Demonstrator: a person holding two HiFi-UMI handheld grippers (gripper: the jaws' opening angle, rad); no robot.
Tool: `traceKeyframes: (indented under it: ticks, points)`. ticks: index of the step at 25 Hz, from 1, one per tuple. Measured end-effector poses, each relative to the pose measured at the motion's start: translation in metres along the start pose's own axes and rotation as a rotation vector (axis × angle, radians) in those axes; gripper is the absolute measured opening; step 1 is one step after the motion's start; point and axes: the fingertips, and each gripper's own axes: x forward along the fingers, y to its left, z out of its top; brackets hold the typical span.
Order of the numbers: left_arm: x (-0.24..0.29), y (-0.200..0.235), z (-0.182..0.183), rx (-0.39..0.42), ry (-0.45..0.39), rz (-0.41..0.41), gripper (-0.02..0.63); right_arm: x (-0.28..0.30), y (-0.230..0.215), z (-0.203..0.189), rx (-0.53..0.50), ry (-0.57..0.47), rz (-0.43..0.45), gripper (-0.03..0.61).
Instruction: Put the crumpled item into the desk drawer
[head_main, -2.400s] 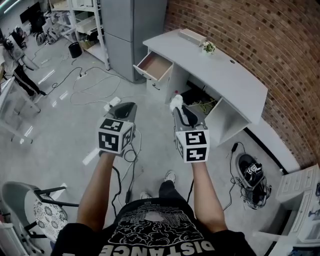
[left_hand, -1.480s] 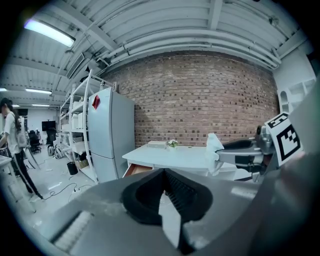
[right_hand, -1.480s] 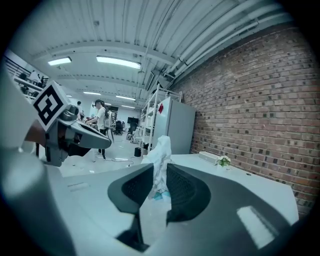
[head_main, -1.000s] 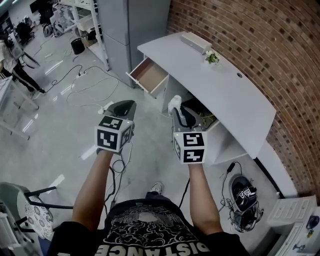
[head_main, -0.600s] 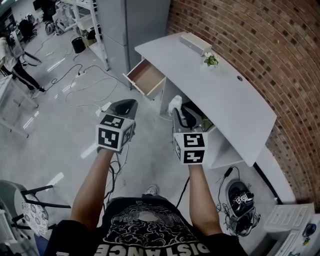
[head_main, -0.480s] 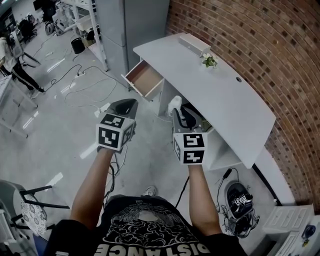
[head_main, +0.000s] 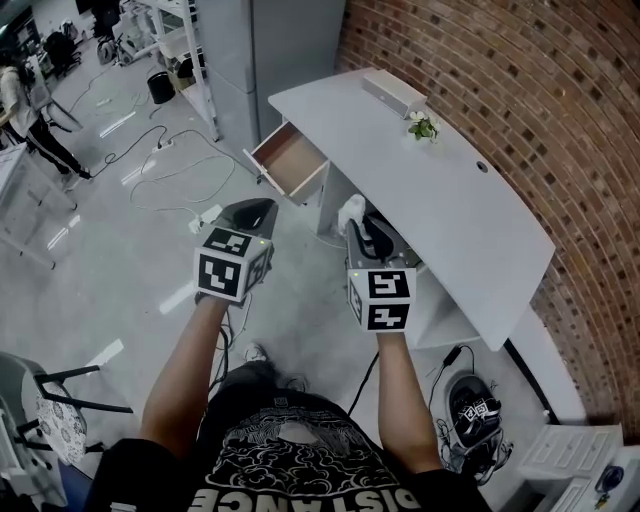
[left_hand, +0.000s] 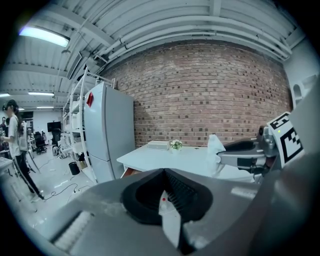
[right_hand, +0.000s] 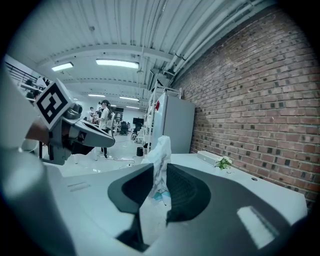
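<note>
Crumpled item (right_hand: 160, 150), a white wad, is clamped between the jaws of the right gripper (right_hand: 157, 195) and projects upward past the pads. The left gripper (left_hand: 164, 190) has its jaws together with nothing between them. It is held beside the right gripper, on its left and apart from it. The drawer (head_main: 290, 160) stands pulled out of the desk (head_main: 450, 200), ahead of both grippers and clear of them. The desk top extends ahead and to the right of the right gripper.

Ceiling strip lights (right_hand: 117, 63) bright; floor (head_main: 120, 125) glare; fisheye edges dark.
</note>
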Motion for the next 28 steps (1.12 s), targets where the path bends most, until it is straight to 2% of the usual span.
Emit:
traceKeyframes:
  ticks: [13, 28]
  points:
    - [0.025, 0.044, -0.002, -0.027, -0.009, 0.047, 0.0, 0.056, 0.004, 0.006, -0.025, -0.005, 0.047, 0.081]
    - [0.101, 0.134, 0.013, -0.065, 0.018, 0.021, 0.0, 0.176, 0.001, 0.028, -0.04, 0.048, 0.054, 0.081]
